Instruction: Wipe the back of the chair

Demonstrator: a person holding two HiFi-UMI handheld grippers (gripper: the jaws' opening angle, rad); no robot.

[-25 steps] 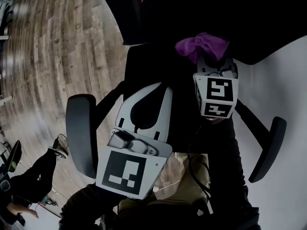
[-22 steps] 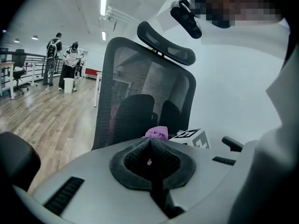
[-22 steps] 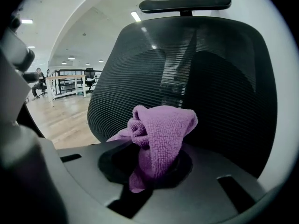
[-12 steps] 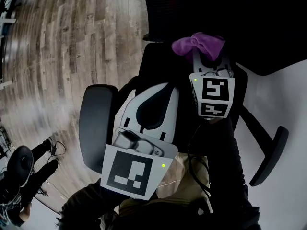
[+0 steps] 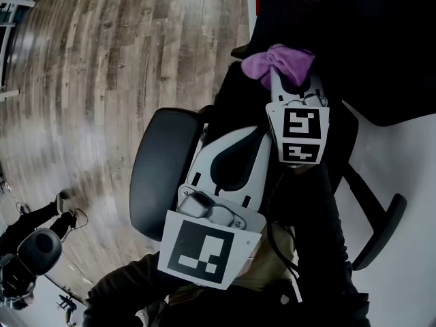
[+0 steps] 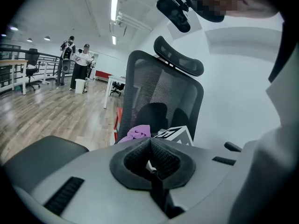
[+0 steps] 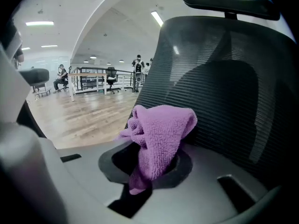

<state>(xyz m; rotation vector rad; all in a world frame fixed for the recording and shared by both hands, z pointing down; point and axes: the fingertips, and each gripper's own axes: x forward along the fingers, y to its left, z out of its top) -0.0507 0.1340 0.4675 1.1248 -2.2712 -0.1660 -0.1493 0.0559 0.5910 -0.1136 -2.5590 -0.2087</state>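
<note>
The chair back (image 7: 219, 87) is black mesh and upright, and it fills most of the right gripper view, w/ the headrest (image 7: 229, 6) above it. The purple cloth (image 7: 159, 134) is directly in front of the mesh, at its lower part. I cannot tell if the cloth really touches the mesh or is only v. near.

My right gripper (image 7: 149, 167) has its jaws closed on the cloth. The bunched top stands up above the jaws and a short end hangs down between them. In the head view this gripper's marker cube (image 5: 300, 135) is just below the cloth, against the dark chair.

My left gripper (image 6: 150, 158) has its jaws together w/ nothing between them. It points at the same chair back from lower down, behind the right one. In the head view it is beside the padded armrest (image 5: 163, 169). The other armrest (image 5: 378, 234) is on the far side, next to my sleeve (image 5: 327, 251).

Under the chair is a wooden floor (image 5: 102, 60). In the left gripper view, two people (image 6: 77, 62) stand far away in the room, near a railing (image 6: 28, 64).
</note>
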